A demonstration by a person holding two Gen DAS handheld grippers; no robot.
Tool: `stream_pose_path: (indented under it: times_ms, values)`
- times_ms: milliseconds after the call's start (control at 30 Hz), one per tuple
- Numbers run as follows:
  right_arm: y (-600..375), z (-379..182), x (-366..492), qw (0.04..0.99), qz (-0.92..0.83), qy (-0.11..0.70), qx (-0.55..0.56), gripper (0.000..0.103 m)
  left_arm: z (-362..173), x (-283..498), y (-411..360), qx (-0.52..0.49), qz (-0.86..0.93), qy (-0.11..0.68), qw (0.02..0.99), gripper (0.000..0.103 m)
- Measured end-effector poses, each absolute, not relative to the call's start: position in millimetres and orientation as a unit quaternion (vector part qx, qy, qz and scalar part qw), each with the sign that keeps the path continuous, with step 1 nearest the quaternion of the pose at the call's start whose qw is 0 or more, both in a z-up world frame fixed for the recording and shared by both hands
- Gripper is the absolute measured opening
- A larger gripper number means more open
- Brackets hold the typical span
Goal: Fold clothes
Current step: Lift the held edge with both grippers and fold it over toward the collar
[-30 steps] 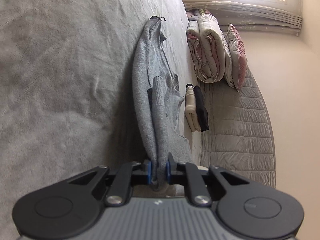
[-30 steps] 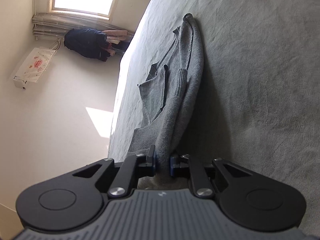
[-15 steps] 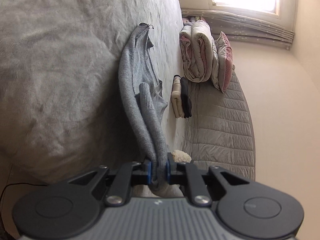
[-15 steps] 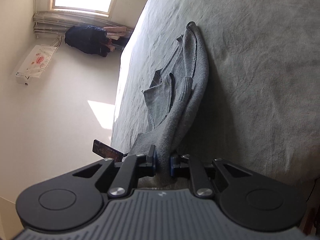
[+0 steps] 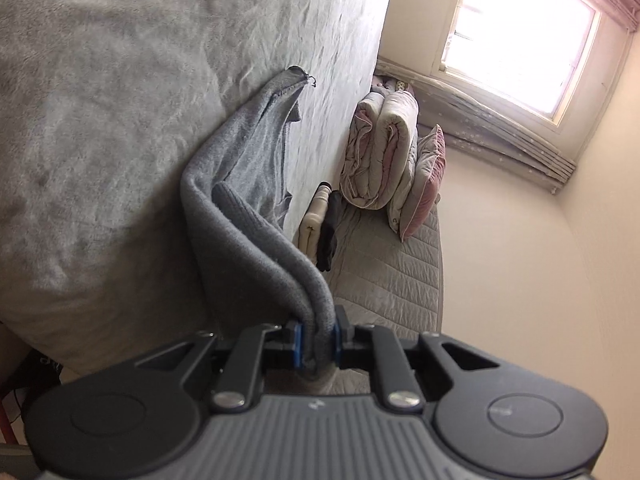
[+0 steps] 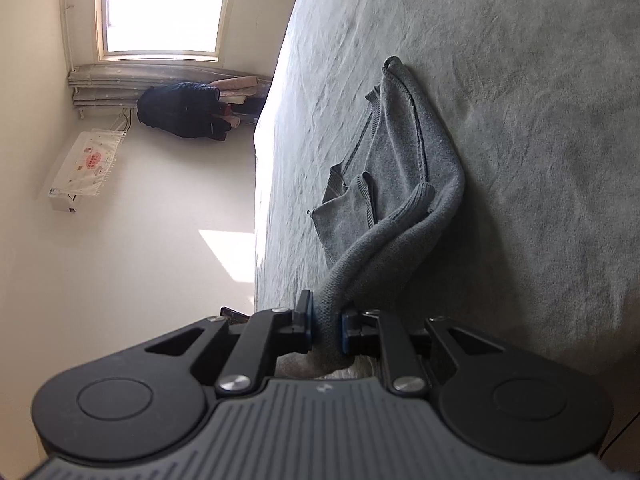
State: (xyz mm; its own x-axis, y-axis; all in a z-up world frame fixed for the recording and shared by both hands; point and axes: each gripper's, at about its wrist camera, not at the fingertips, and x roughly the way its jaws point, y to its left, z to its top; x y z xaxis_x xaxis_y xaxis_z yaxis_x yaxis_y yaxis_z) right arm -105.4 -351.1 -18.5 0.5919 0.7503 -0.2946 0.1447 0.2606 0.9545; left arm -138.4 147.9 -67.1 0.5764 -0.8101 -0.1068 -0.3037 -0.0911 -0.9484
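Observation:
A grey knit sweater (image 5: 244, 168) lies across the grey blanket of the bed (image 5: 100, 100), folded lengthwise. My left gripper (image 5: 317, 346) is shut on one bunched end of it, the cloth rising from the pads and bending back onto the bed. In the right wrist view the same sweater (image 6: 400, 160) stretches away over the bed (image 6: 540, 120), and my right gripper (image 6: 326, 330) is shut on its near end. Both views are rolled sideways. The cloth sags and curves between the grips and the bed.
Rolled duvets and a pink pillow (image 5: 388, 160) sit at the bed's far end under a bright window (image 5: 516, 40). A small stack of folded clothes (image 5: 318, 232) lies beside them. A dark garment pile (image 6: 184, 112) and an air conditioner (image 6: 84, 168) are by the other wall.
Both grippers have pulled back toward the bed's edge with the sweater held. The left view has rolled, and the cloth now bends in slack curves instead of hanging straight.

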Motion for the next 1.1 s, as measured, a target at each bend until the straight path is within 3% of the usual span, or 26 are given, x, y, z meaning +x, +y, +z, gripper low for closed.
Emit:
stream_pose_path:
  times_ms: [300,600,667,733,800,867,933,1100]
  values:
    - [-361,-24,-33,0.681,0.183,0.385,0.595,0.019,-59,-66,133,-0.714,-0.216,0.393,0.537,0.014]
    - [-361,-57,16,0.674,0.141,0.41,0.598,0.023,-88,-8,133,-0.721,-0.171,0.417,0.527,0.02]
    - [-362,-68,21,0.667,0.135,0.411,0.606,0.028,-95,0,134,-0.721,-0.168,0.418,0.527,0.025]
    - [-365,-78,23,0.659,0.135,0.406,0.618,0.05,-100,7,135,-0.719,-0.186,0.406,0.532,0.045]
    - [-370,-87,21,0.65,0.15,0.39,0.635,0.057,-98,10,136,-0.705,-0.21,0.4,0.547,0.059]
    - [-376,-91,18,0.641,0.154,0.385,0.646,0.057,-91,14,136,-0.68,-0.238,0.398,0.568,0.062]
    - [-380,-80,17,0.657,0.162,0.38,0.631,0.057,-78,20,135,-0.643,-0.27,0.4,0.595,0.072]
    - [-389,-56,6,0.711,0.175,0.336,0.592,0.057,-62,27,137,-0.584,-0.316,0.375,0.647,0.075]
